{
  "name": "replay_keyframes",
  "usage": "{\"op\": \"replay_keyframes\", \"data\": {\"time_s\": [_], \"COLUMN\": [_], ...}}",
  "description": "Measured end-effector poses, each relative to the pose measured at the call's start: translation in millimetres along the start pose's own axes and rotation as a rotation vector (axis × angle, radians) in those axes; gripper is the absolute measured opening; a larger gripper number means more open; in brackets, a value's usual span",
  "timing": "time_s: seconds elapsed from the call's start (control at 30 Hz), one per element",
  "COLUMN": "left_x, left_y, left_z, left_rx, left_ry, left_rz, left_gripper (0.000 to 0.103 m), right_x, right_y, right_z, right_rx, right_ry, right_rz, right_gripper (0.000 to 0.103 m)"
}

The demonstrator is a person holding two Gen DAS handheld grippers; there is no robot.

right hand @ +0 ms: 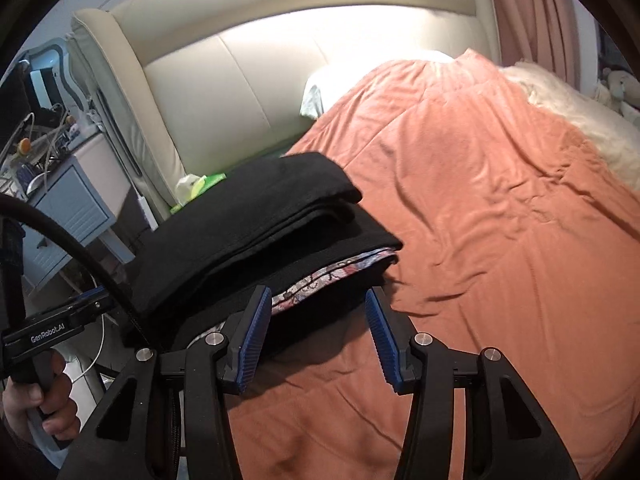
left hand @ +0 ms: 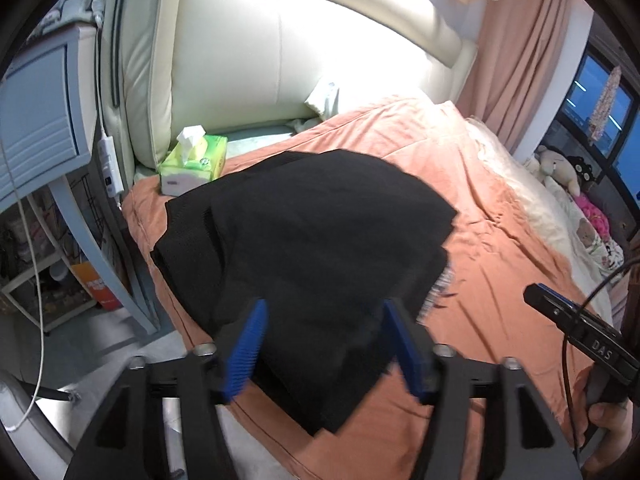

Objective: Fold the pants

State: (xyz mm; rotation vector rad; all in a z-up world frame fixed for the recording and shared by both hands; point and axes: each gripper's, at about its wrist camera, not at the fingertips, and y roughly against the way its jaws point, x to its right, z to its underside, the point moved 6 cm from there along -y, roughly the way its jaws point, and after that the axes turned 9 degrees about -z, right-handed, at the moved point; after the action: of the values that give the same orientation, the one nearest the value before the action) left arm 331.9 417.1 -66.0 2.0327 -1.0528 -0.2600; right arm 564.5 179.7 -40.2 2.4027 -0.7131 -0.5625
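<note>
Black folded pants [left hand: 304, 240] on orange blanket [left hand: 480, 280], patterned lining half-hidden; left gripper [left hand: 324, 352], right gripper [right hand: 316, 340] both agape, empty

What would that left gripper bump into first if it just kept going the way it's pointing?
Most likely the folded black pants on the orange bedspread. The left gripper is angled down at them, fingers apart with nothing clamped. Depth is hard to judge here.

Left tool [left hand: 324, 344] open; right tool [right hand: 316, 336] open, both empty.
</note>
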Motion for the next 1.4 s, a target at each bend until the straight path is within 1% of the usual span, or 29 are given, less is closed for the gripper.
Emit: {"op": "replay_keyframes", "data": {"time_s": [0.03,0.07,0.13,0.17,0.2,0.23,0.27,0.33,0.47,0.63,0.77,0.9,1.03,1.2,1.4], "left_x": [4,7,16,21,27,31,35,47,65,88,103,111,120,126,129], "left_y": [10,17,35,42,51,57,63,77,98,121,138,155,172,193,217], "left_z": [1,3,7,10,13,15,17,26,44,70,90,105,121,142,170], "left_rx": [0.013,0.023,0.042,0.046,0.050,0.056,0.062,0.075,0.088,0.090,0.094,0.104,0.115,0.135,0.148], "left_ry": [-0.008,-0.014,-0.034,-0.044,-0.055,-0.063,-0.073,-0.111,-0.153,-0.217,-0.252,-0.271,-0.313,-0.348,-0.385], "left_rz": [-0.006,-0.017,-0.018,-0.009,-0.002,-0.001,-0.003,0.003,0.029,0.066,0.107,0.135,0.171,0.194,0.227], "left_gripper": [0.081,0.084,0.095,0.097,0.101,0.103,0.103,0.103,0.103,0.103,0.103,0.103,0.103,0.103,0.103], "right_x": [-1,-2,-4,-4,-3,-3,-3,-7,-17,-26,-35,-44,-52,-59,-76], "right_y": [11,20,48,62,74,86,99,124,174,215,247,271,291,319,356], "right_z": [2,4,9,12,16,19,25,38,69,104,130,150,168,193,227], "right_rx": [-0.003,-0.004,0.022,0.035,0.044,0.052,0.061,0.082,0.141,0.174,0.192,0.205,0.214,0.225,0.240], "right_ry": [-0.007,-0.011,-0.017,-0.026,-0.039,-0.050,-0.053,-0.050,-0.070,-0.082,-0.083,-0.086,-0.104,-0.126,-0.140], "right_rz": [0.001,0.006,0.020,0.028,0.038,0.047,0.061,0.099,0.103,0.151,0.206,0.239,0.264,0.301,0.317], "right_gripper": [0.058,0.062,0.075,0.080,0.087,0.090,0.092,0.103,0.103,0.103,0.103,0.103,0.103,0.103,0.103]}}
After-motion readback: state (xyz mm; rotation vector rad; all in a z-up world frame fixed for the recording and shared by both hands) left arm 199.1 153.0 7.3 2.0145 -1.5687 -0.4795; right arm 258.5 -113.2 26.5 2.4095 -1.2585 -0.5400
